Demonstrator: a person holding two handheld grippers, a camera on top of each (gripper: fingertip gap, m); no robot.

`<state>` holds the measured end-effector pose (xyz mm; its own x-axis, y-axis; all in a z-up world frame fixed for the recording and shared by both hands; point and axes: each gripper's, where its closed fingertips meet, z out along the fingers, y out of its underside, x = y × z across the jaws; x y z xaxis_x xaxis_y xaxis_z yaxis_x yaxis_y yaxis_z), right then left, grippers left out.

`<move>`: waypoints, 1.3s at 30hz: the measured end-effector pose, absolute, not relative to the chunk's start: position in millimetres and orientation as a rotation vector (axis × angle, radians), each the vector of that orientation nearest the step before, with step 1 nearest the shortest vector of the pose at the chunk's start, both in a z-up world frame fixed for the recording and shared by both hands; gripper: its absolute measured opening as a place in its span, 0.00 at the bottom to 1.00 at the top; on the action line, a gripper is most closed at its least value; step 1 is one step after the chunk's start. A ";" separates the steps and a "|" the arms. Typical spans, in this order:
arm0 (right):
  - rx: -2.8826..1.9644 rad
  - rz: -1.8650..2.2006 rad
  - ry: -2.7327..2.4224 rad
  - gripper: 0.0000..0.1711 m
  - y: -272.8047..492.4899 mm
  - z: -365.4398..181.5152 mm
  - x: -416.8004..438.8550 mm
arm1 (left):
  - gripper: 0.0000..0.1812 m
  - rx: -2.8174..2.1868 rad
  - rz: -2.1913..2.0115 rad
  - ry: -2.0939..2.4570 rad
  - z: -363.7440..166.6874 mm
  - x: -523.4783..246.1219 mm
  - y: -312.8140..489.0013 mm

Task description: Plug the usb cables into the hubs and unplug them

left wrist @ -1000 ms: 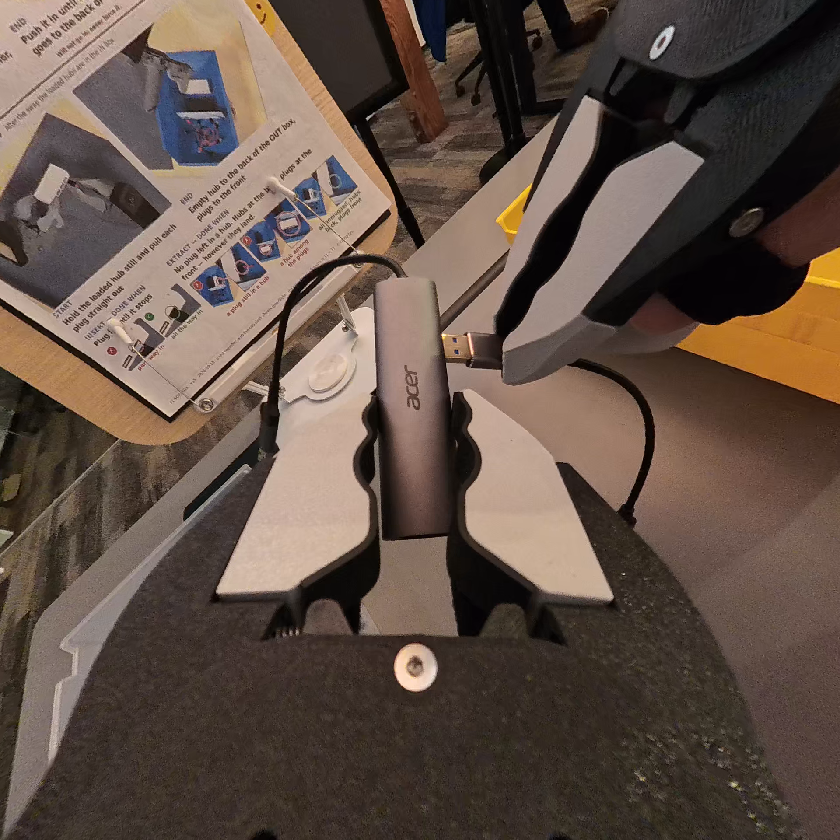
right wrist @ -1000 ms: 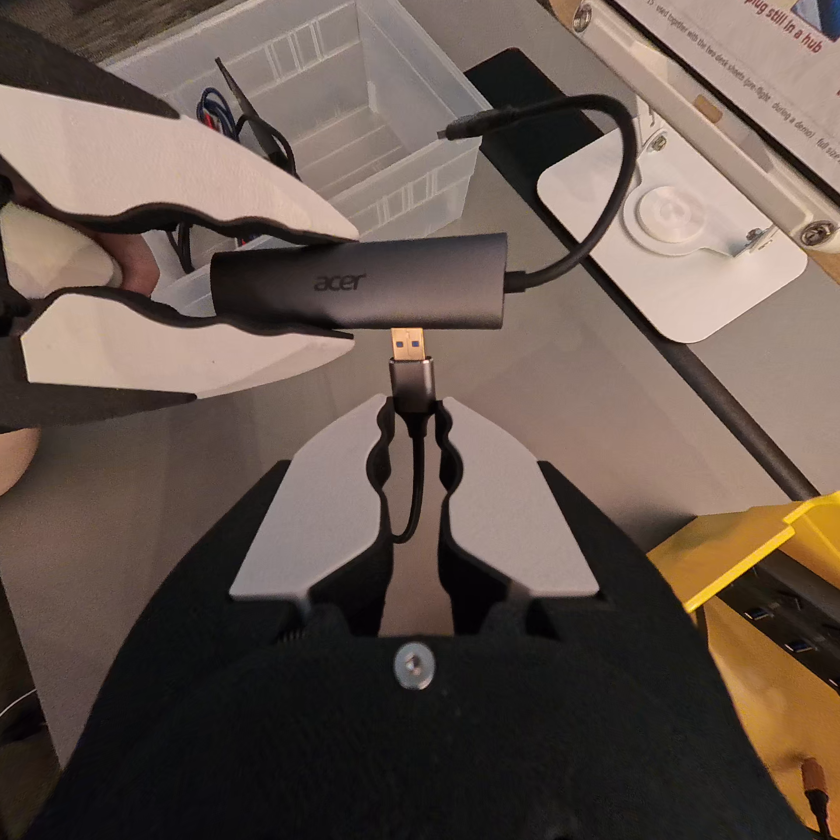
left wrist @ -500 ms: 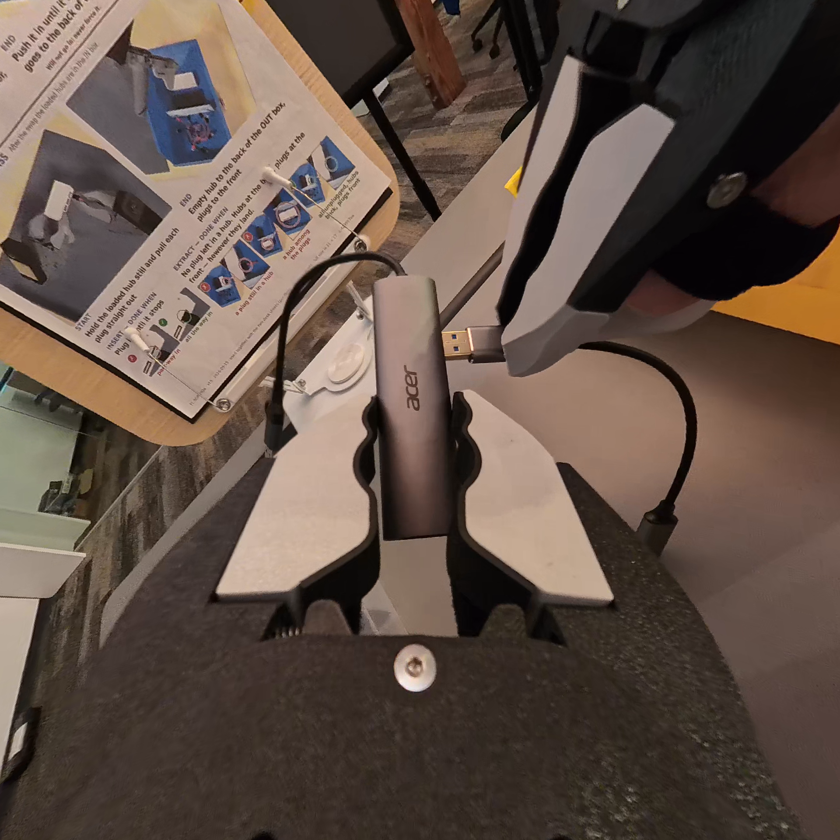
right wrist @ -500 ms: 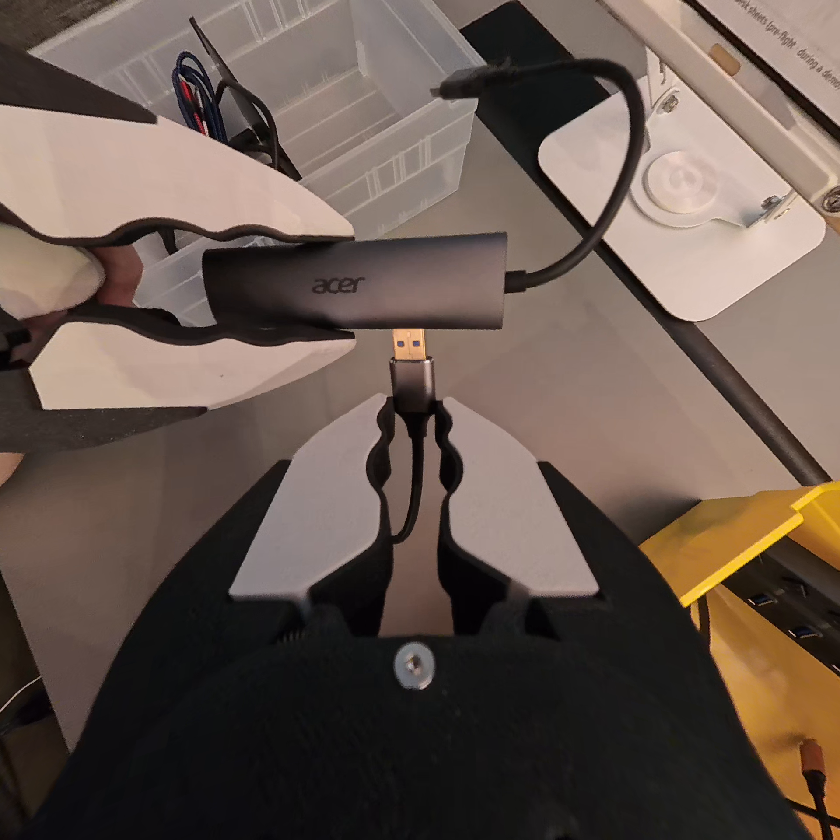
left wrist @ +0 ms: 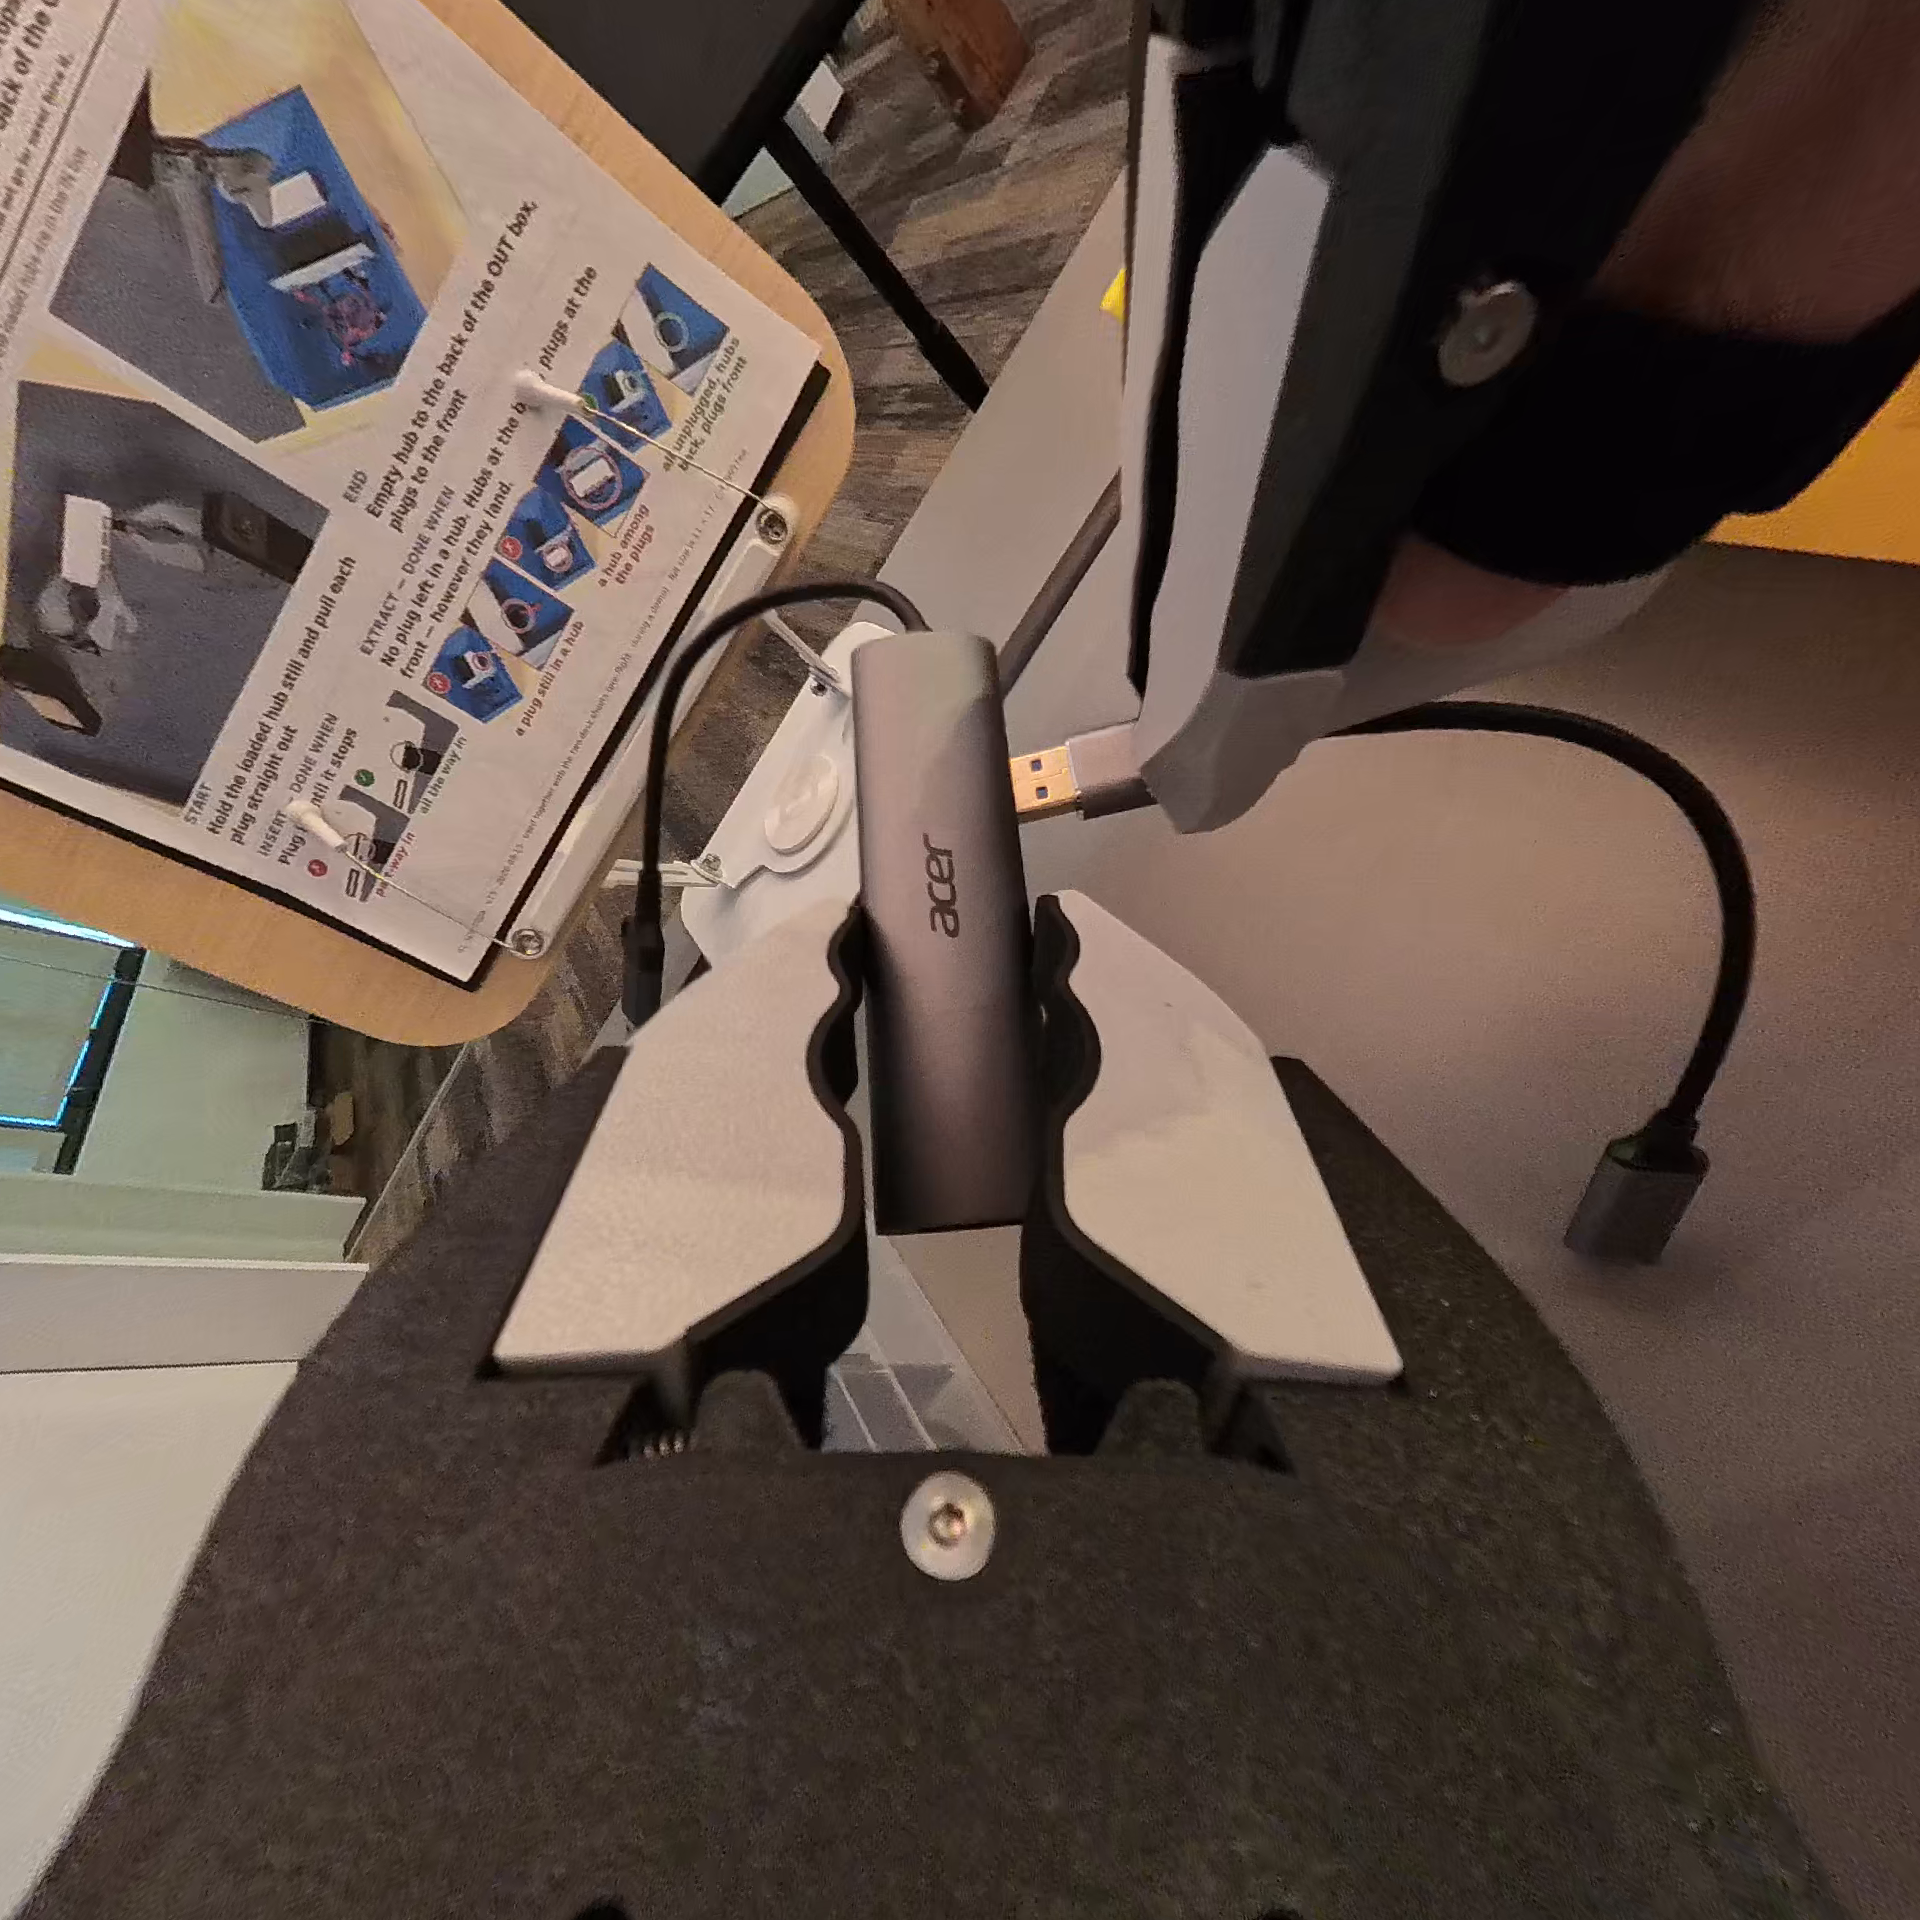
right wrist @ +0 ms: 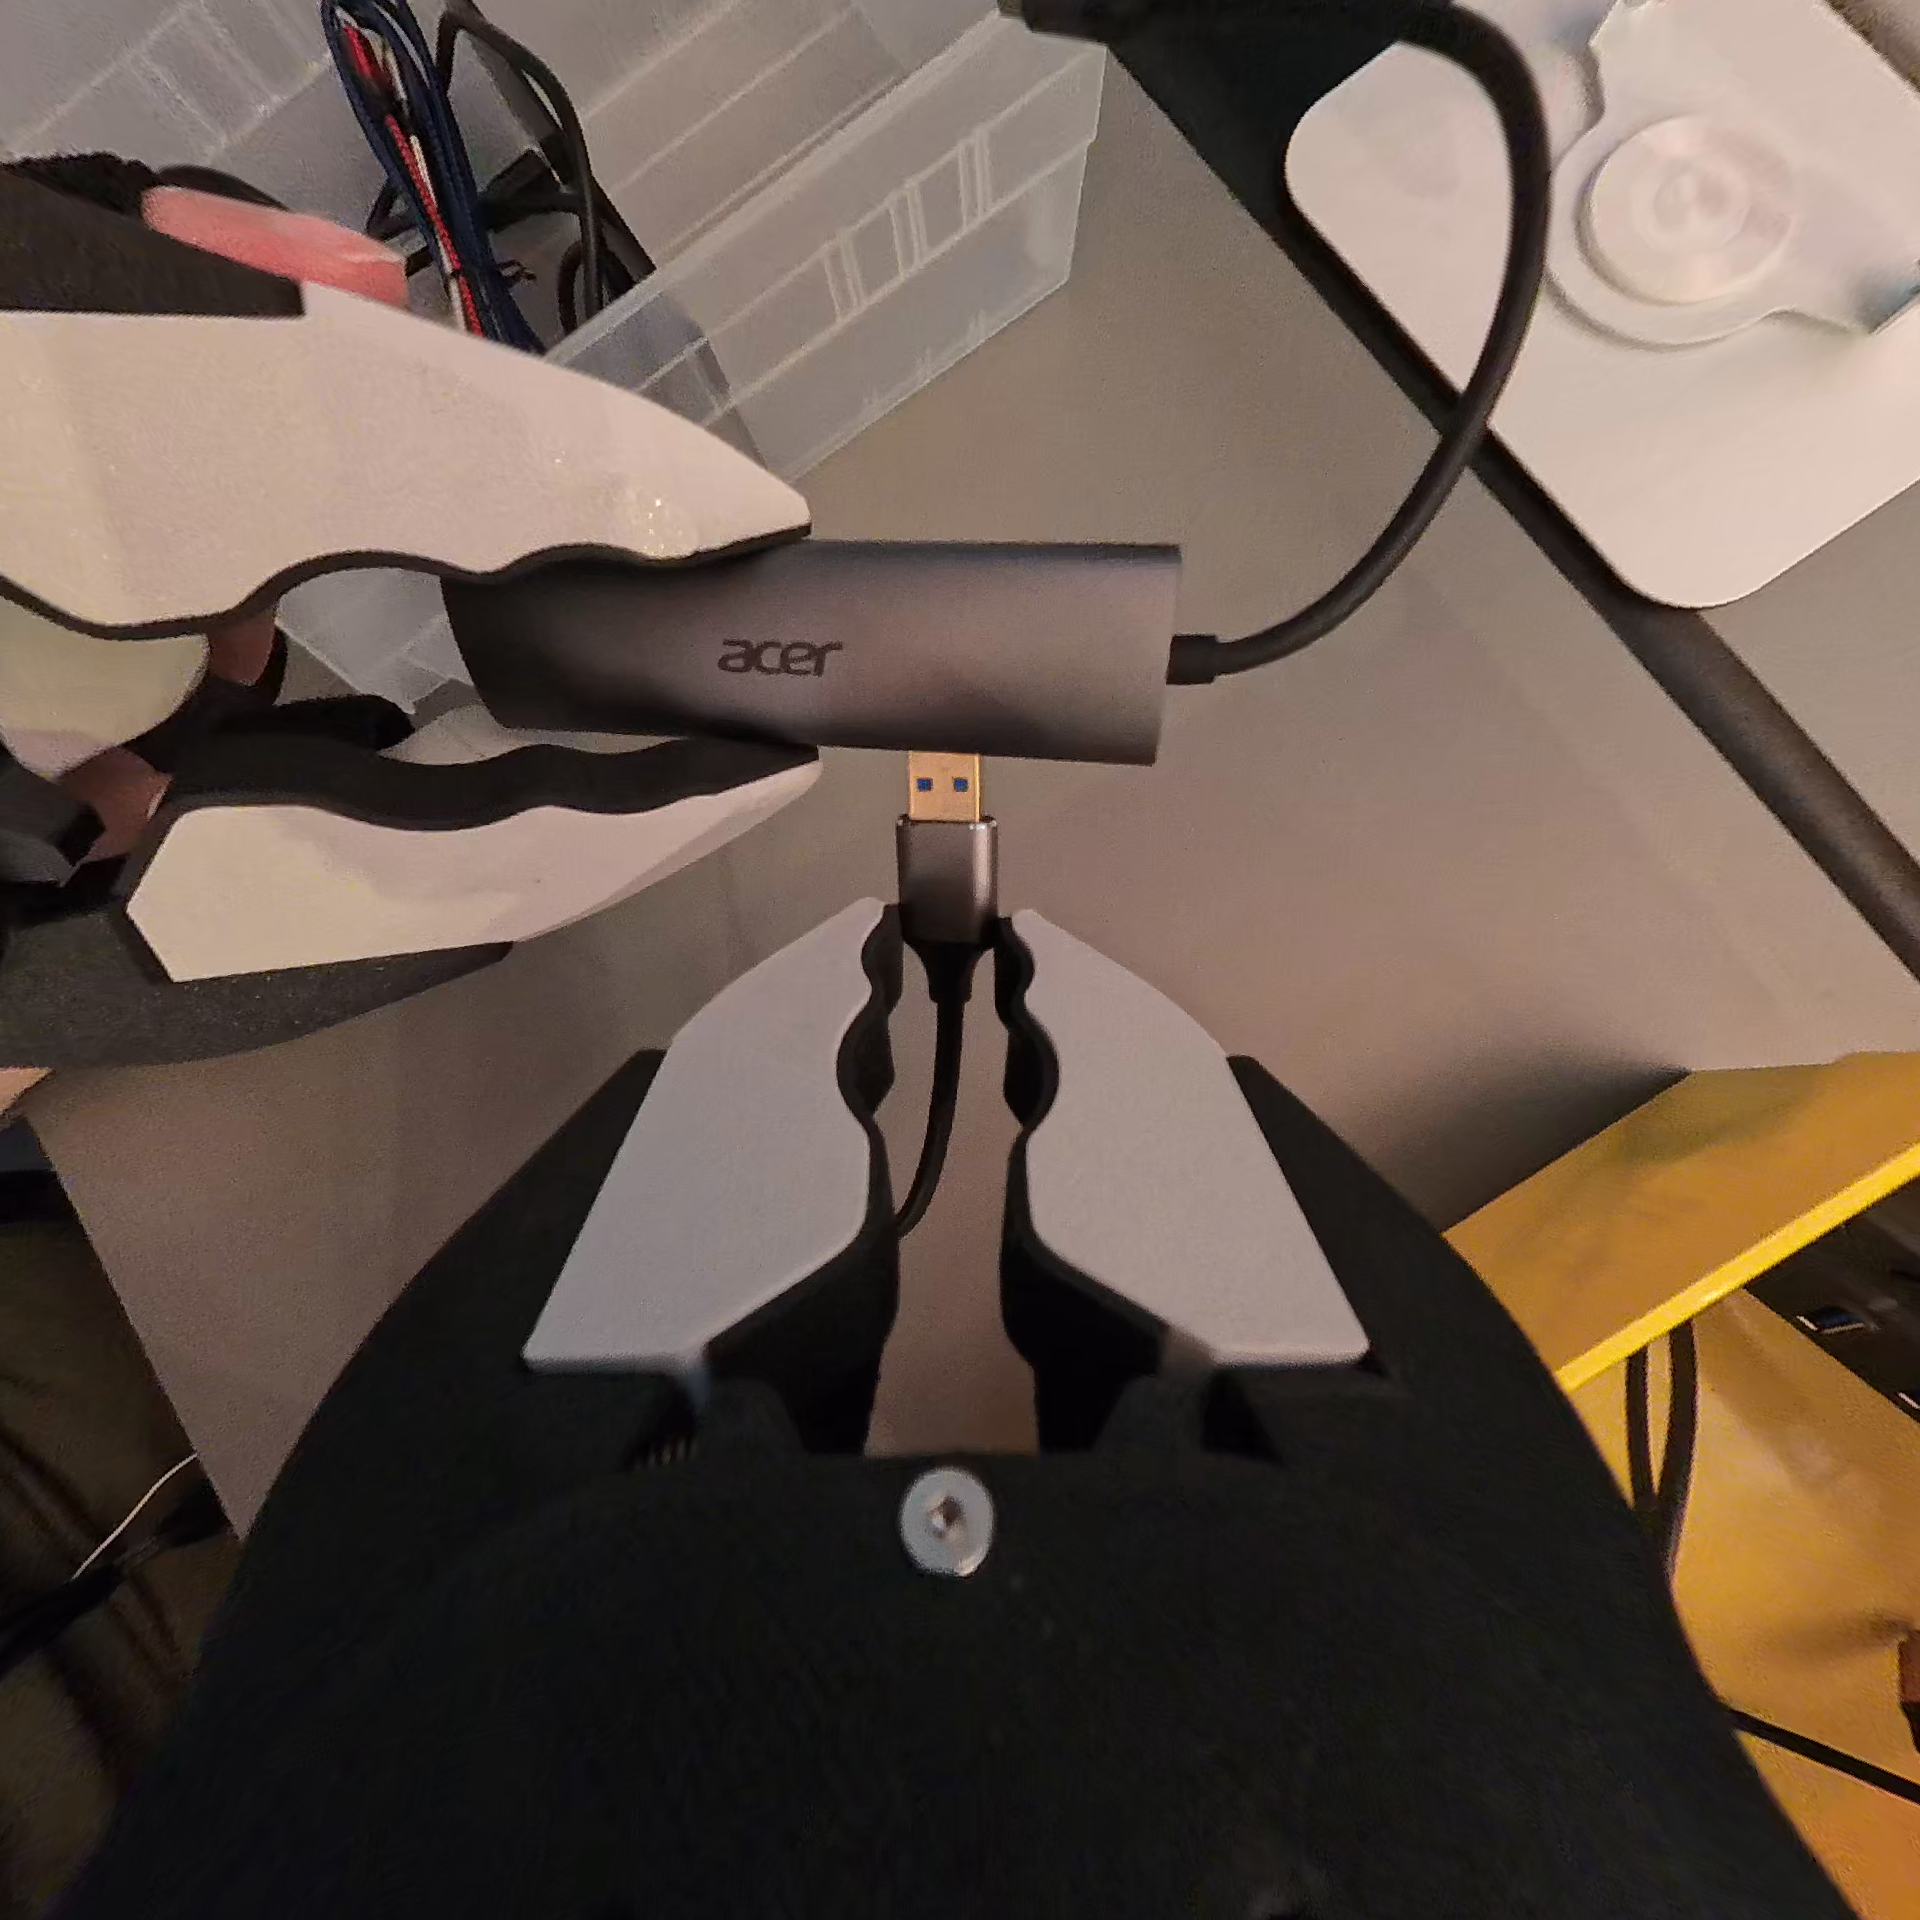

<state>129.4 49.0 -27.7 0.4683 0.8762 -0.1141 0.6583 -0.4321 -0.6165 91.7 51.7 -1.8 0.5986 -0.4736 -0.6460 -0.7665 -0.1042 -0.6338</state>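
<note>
Compared with a second ago, both views have tilted, and the gold tip of the plug now sits closer to the side of the hub; whether it has entered a port cannot be told.

Nearest in the left wrist view, the left gripper point(left wrist: 943, 1023) is clenched on the grey hub point(left wrist: 940, 935), which stands lengthwise between its two pale fingers point(left wrist: 717, 1143) with the far end sticking out past the tips. The hub's own black lead point(left wrist: 675, 727) curves out of that far end, arches over to the left and hangs down beside the left finger.

From the right, the right gripper point(left wrist: 1169, 790) grasps the USB plug point(left wrist: 1075, 779) by its grey shell, pointing it sideways at the hub's right flank. The plug's black cable point(left wrist: 1652, 831) loops down behind it to a second grey connector point(left wrist: 1636, 1195) hanging above the grey surface point(left wrist: 1455, 987).

In the right wrist view the right gripper point(right wrist: 945, 925) clamps the plug point(right wrist: 943, 831) just behind the gold tongue, which meets the underside of the hub point(right wrist: 831, 655) held crosswise by the left gripper point(right wrist: 805, 644).

Farther off, a clear plastic bin point(right wrist: 831, 208) holds a tangle of cables, a white stand base point(right wrist: 1662, 364) rests on the surface, a yellow bin point(right wrist: 1662, 1195) stands at the right, and an instruction sheet point(left wrist: 312, 468) lies on a tilted wooden board point(left wrist: 810, 436).
</note>
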 end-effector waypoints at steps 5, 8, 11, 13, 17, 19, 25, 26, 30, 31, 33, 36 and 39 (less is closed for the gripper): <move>-2.230 0.609 -1.273 0.10 48.7 -28.0 129.6 | 0.17 -1.790 0.238 0.987 -4.1 92.4 51.5; -2.229 0.614 -1.279 0.10 47.6 -27.6 129.3 | 0.17 -1.813 0.165 0.961 -4.2 92.1 50.7; -2.239 0.600 -1.301 0.10 45.7 -30.1 129.3 | 0.17 -1.865 0.090 0.950 -8.8 91.2 49.1; -2.232 0.595 -1.302 0.10 45.8 -30.1 127.6 | 0.17 -1.869 0.113 0.963 -11.0 88.7 49.7; -2.247 0.564 -1.309 0.10 46.9 -33.4 129.9 | 0.17 -1.840 0.218 1.012 -13.0 89.7 50.6; -2.254 0.562 -1.306 0.10 47.2 -33.8 130.6 | 0.17 -1.823 0.259 1.025 -12.8 90.5 51.1; -2.228 0.515 -1.291 0.10 50.2 -31.3 127.0 | 0.17 -1.868 0.159 0.933 -12.0 88.9 53.0; -2.218 0.513 -1.289 0.10 50.7 -30.3 126.1 | 0.17 -1.879 0.127 0.911 -11.5 88.1 53.1; -2.167 0.528 -1.275 0.10 52.3 -22.6 121.2 | 0.17 -1.898 0.015 0.834 -7.0 84.8 53.6; -2.153 0.536 -1.272 0.10 52.3 -20.5 120.0 | 0.17 -1.901 -0.001 0.827 -6.4 83.6 53.5; -2.131 0.548 -1.262 0.10 52.8 -16.5 118.0 | 0.17 -1.902 -0.017 0.810 -4.7 81.1 53.7; -2.106 0.568 -1.250 0.10 53.5 -12.9 115.3 | 0.17 -1.890 0.005 0.807 -2.4 78.3 54.2; -2.069 0.521 -1.271 0.10 55.2 -11.8 113.2 | 0.17 -1.877 0.054 0.804 0.0 76.0 55.2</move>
<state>113.2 55.2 -11.8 0.4520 0.8920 -0.0001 0.6351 -0.3218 -0.7022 76.0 55.2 0.0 0.7738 -0.5025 -0.3857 -0.5492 -0.2289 -0.8037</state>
